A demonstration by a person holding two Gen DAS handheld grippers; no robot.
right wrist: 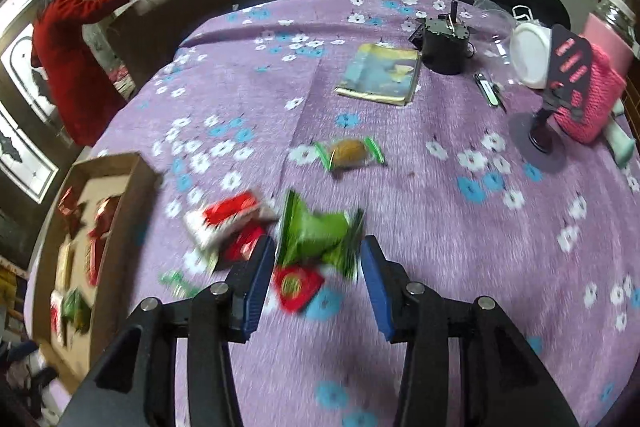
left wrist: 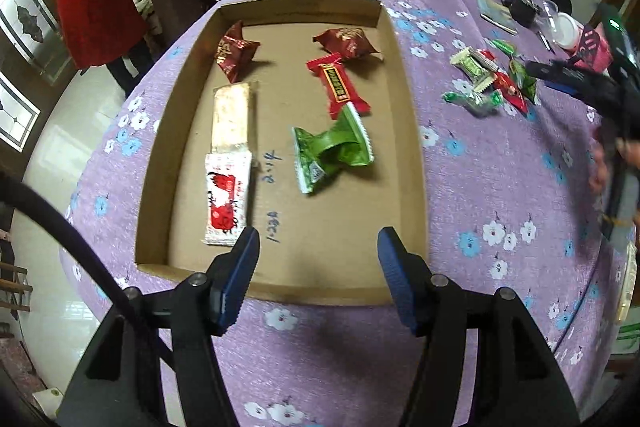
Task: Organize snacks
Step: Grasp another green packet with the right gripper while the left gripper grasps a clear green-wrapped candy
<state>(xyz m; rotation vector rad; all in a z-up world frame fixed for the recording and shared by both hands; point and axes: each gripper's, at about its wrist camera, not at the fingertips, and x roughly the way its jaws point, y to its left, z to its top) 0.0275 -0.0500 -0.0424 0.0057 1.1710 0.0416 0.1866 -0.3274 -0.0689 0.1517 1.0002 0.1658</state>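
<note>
A shallow cardboard tray lies on the purple flowered cloth. It holds two dark red packets, a red bar, a green packet and a long white-and-red bar. My left gripper hangs open over the tray's near edge with nothing between its fingers. To the tray's right, loose snacks lie in a pile. My right gripper is open above that pile. A green packet lies between its tips, blurred, beside a red-and-white packet and a small red one.
A clear-wrapped round snack lies alone farther back. A booklet, a black round device, a white lid, a pink knitted jar and a black stand crowd the far right. A person in red stands beyond the table's left edge.
</note>
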